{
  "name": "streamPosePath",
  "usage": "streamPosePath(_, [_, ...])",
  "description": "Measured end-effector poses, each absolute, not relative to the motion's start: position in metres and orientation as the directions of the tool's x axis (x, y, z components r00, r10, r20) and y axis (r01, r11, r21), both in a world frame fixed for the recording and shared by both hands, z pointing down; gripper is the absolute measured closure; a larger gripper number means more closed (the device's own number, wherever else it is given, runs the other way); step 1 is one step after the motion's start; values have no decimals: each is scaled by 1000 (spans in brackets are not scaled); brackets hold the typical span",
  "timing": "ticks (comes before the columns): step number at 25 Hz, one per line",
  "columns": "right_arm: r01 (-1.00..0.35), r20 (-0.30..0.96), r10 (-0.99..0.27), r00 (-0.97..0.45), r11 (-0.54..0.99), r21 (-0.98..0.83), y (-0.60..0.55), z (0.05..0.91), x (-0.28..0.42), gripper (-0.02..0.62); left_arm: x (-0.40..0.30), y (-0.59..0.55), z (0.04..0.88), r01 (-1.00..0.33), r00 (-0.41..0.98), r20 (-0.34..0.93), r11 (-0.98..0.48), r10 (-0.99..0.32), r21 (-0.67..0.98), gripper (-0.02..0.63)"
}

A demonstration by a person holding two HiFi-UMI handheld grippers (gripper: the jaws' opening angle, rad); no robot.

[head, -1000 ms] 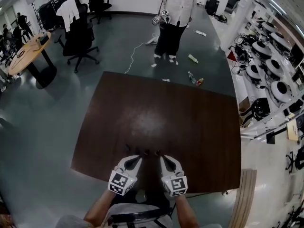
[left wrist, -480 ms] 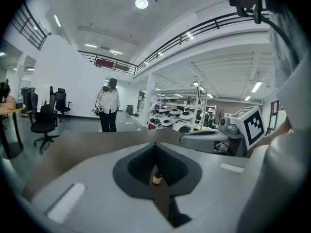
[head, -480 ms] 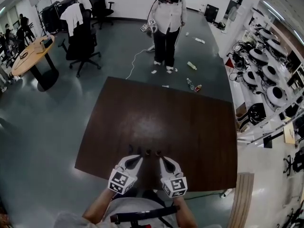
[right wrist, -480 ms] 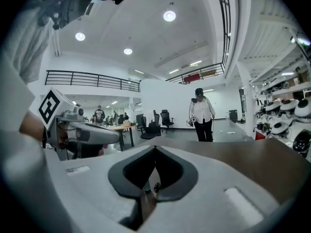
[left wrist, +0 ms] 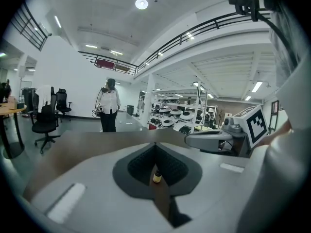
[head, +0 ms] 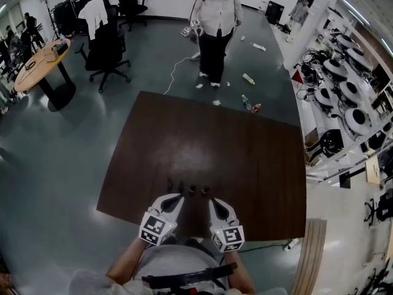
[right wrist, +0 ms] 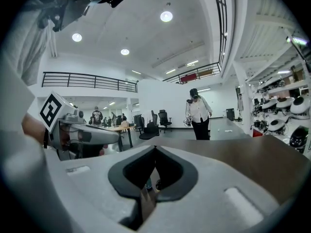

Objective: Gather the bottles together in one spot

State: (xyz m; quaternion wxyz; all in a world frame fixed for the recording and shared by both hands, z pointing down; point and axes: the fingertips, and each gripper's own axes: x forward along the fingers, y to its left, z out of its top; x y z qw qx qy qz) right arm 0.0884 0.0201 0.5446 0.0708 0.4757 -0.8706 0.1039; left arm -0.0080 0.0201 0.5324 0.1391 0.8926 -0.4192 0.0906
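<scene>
Several small dark bottles stand in a short row near the table's front edge, from the leftmost bottle [head: 170,182] to the rightmost bottle [head: 205,191]. My left gripper [head: 178,197] hovers just short of the row with its jaws shut and empty. My right gripper [head: 212,201] sits beside it, also shut and empty, just behind the rightmost bottle. In the left gripper view, a brown bottle with a yellow label [left wrist: 157,176] shows on the table beyond the closed jaws. The right gripper view shows a bottle [right wrist: 147,184] and a darker one [right wrist: 158,184] the same way.
The brown table [head: 245,158] stretches away in front. A person in a white shirt [head: 216,17] stands on the floor beyond its far edge, with bottles and litter [head: 249,103] lying nearby. Office chairs [head: 107,48] and a round table [head: 40,60] stand at the far left.
Both grippers stay shut near the row of bottles and have hardly moved. The person beyond the table has shifted a little.
</scene>
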Motion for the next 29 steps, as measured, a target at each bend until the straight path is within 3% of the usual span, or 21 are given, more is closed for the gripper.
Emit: streamPosePath(29, [-844, 220, -815, -536, 521, -127, 9, 548, 88, 594, -7, 11, 534, -770, 635, 282, -615, -719, 167, 604])
